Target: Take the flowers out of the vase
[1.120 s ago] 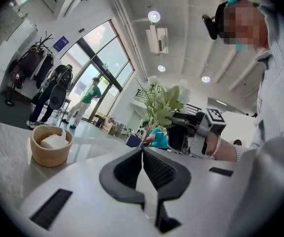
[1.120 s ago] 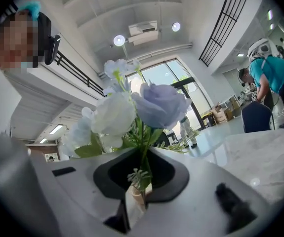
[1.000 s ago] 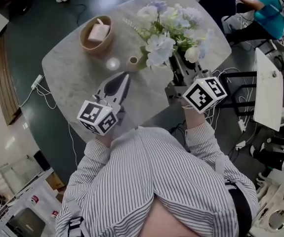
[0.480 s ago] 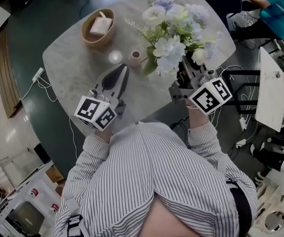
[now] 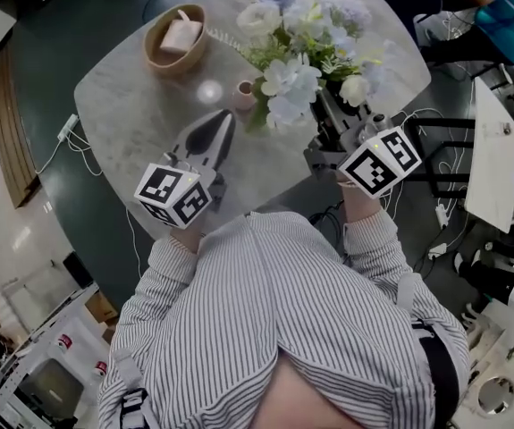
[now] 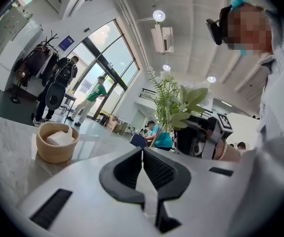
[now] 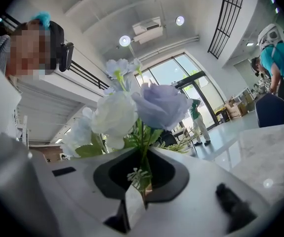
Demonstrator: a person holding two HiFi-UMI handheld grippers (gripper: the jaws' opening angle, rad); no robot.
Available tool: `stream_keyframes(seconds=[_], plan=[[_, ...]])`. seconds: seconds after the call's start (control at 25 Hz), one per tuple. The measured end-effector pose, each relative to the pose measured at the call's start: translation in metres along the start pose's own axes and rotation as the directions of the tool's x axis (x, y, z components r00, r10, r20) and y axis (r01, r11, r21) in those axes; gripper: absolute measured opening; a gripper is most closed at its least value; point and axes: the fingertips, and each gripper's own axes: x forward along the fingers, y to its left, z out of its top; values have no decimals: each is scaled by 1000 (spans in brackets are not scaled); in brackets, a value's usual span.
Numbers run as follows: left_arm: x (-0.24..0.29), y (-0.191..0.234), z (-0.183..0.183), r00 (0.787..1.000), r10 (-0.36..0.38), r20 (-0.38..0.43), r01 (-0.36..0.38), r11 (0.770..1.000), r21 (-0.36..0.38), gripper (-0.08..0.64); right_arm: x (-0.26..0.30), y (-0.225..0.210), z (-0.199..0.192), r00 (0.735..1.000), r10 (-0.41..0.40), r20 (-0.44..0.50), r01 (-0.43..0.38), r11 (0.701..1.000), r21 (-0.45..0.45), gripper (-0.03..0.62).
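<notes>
Marble-look table [image 5: 122, 141], right gripper [image 7: 142, 180] jaws clenched on stems of flowers [image 5: 297, 61], left gripper [image 6: 142, 156] jaws closed, empty

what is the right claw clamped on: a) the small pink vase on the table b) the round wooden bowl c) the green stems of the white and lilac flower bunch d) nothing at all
c: in the right gripper view the right claw is closed on the green stems of the white and lilac flower bunch.
</notes>
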Motion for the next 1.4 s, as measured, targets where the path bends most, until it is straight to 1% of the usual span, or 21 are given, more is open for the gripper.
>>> stream_keyframes(seconds=[0.08,0.2,0.28,0.4,0.56,0.84,1.12,1.4], plan=[[1,-3,-2,1000,-12,-9,12,1000,8,18,1,-1,-2,1000,5,-16,-5,1000,-7,44],[5,-2,2,1000,-21,-3,21,999,33,18,8,-3,3,999,26,-32,-27,999,-40,44],[4,-3,0,1000,-19,-14,20,999,43,18,9,-2,6,999,32,-41,-34,998,-61,44],[3,-5,-5,999,-13,-33,14,999,50,18,7,-2,7,998,24,-54,-28,996,-88,44],[6,-6,-5,999,-16,-28,18,998,59,18,6,-6,8,998,13,-67,-21,993,-119,44],[16,-4,-11,998,-26,-51,29,998,57,18,9,-8,-2,992,35,-119,-51,989,-137,44],[12,-9,-9,998,-45,-43,47,998,50,18,7,-3,6,994,13,-106,-31,986,-163,44],[13,-5,-16,997,-45,-59,47,998,37,18,10,-2,3,993,14,-121,-36,982,-185,44]])
